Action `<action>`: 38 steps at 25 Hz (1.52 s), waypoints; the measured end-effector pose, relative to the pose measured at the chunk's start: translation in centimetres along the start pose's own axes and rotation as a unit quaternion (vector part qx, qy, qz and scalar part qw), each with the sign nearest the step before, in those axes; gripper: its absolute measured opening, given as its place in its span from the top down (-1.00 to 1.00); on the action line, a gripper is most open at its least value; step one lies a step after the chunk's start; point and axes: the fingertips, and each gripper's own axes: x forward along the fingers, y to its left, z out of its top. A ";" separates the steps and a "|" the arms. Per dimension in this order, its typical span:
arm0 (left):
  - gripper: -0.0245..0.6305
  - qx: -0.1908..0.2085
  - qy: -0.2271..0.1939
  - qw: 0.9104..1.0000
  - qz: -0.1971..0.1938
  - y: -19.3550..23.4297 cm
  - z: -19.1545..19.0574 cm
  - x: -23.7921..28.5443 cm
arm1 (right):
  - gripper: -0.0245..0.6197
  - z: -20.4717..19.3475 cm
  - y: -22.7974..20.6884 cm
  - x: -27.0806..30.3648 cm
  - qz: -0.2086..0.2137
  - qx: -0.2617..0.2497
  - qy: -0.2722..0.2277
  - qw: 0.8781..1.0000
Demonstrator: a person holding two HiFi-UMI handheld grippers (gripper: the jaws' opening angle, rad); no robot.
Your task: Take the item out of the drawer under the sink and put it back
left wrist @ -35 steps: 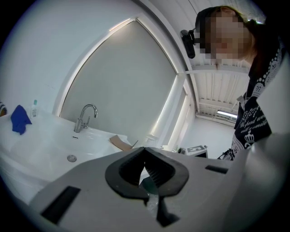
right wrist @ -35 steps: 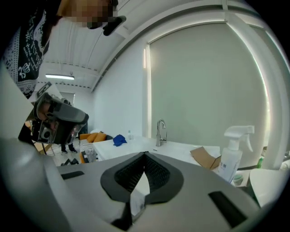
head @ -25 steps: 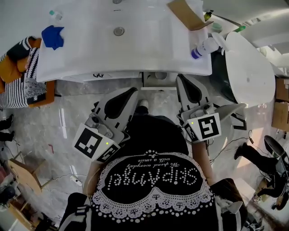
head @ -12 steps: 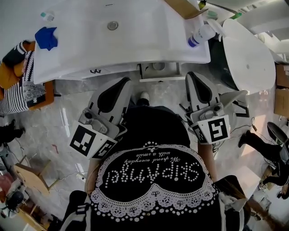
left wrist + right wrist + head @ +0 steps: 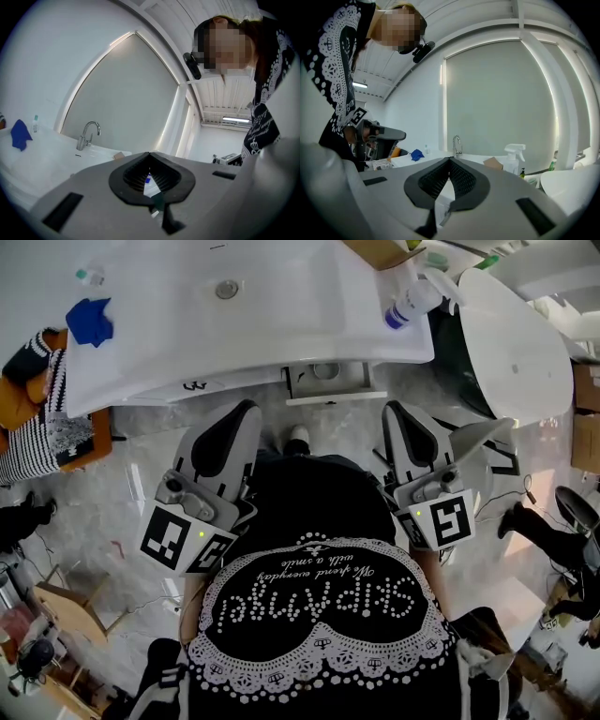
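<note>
- left tool (image 5: 246,411) pressed together, nothing in it
- right tool (image 5: 396,411) pressed together, nothing in it
- drawer (image 5: 330,382) under sink (image 5: 281,320) partly open, ahead between both tools

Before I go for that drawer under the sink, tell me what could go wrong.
1. The left tool and right tool are both shut and empty. They must open before they can grip anything, and going in shut would likely just push things.
2. The drawer sticks out only a little from under the sink counter, so a tool may strike the counter's edge.
3. The spray bottle stands near that edge on the right tool's side; a knock could topple it.
</note>
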 end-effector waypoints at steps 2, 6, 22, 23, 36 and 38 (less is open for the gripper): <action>0.91 -0.002 0.001 1.000 0.001 -0.1 0.0 0.1 | 0.87 -0.4 -0.1 -0.2 -0.003 -0.001 0.004 1.000; 0.91 0.001 0.003 1.000 0.006 0.3 0.0 -0.1 | 0.87 -0.8 0.1 -0.3 -0.005 -0.001 0.006 1.000; 0.91 0.020 0.002 0.999 0.038 3.8 1.6 -2.0 | 0.87 -1.8 1.7 -1.0 -0.012 -0.012 0.029 0.999; 0.91 0.021 0.002 0.999 0.036 4.1 1.8 -2.1 | 0.87 -1.7 1.8 -0.9 -0.017 -0.012 0.029 0.999; 0.91 -0.002 -0.005 0.999 0.038 6.4 2.9 -5.7 | 0.87 0.1 5.7 1.8 -0.018 -0.008 0.045 0.999; 0.91 -0.005 -0.008 0.999 0.038 6.5 3.2 -6.3 | 0.87 0.1 6.3 1.9 -0.016 -0.005 0.049 0.999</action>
